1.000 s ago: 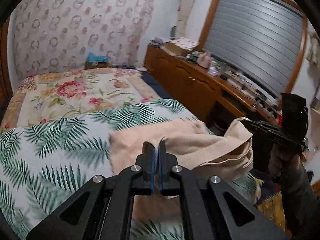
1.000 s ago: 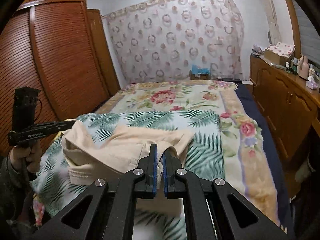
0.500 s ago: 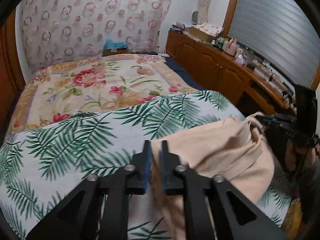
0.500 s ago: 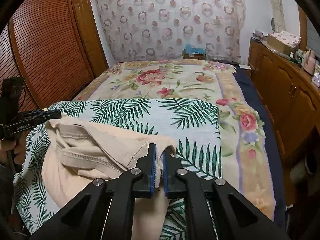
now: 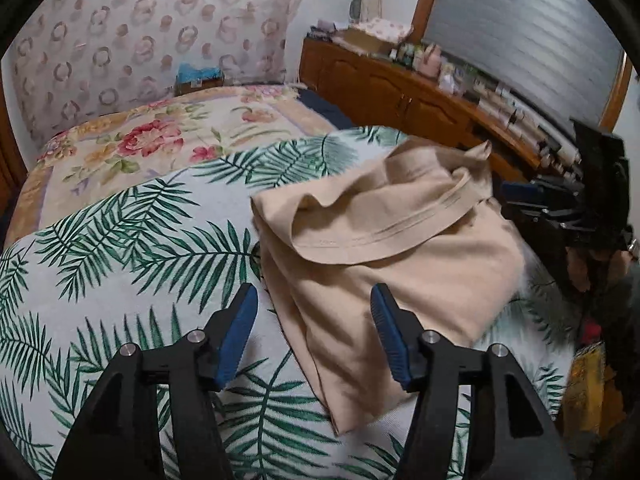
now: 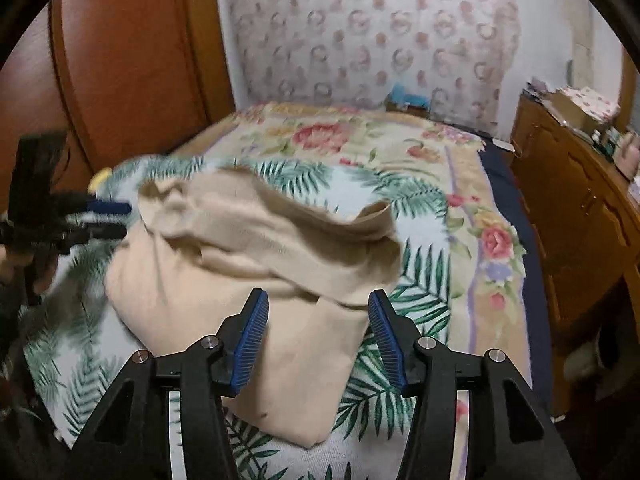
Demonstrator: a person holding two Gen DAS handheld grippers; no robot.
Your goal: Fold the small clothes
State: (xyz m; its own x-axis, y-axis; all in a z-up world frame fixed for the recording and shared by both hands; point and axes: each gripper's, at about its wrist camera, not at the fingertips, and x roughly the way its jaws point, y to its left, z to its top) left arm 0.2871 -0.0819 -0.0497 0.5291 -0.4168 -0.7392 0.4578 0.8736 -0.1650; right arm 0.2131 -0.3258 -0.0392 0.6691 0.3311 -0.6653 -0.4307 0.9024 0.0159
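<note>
A beige garment (image 5: 384,248) lies folded over on the palm-leaf bedcover (image 5: 132,240), its hemmed edge loose and rumpled on top. It also shows in the right wrist view (image 6: 256,256), motion-blurred. My left gripper (image 5: 314,312) is open and empty, its blue pads astride the garment's near left edge. My right gripper (image 6: 318,312) is open and empty, just above the garment's near part. Each gripper shows in the other's view, the right one (image 5: 560,208) past the garment's right side, the left one (image 6: 72,220) at its left.
A floral quilt (image 5: 152,140) covers the far half of the bed. A wooden cabinet (image 5: 400,92) with several small items runs along the right side. A brown wardrobe (image 6: 120,60) stands on the left. A patterned curtain (image 6: 380,28) hangs behind the bed.
Both grippers have opened and let go of the beige garment. The garment has dropped onto the bed in a folded heap, and both grippers have drawn back a little.
</note>
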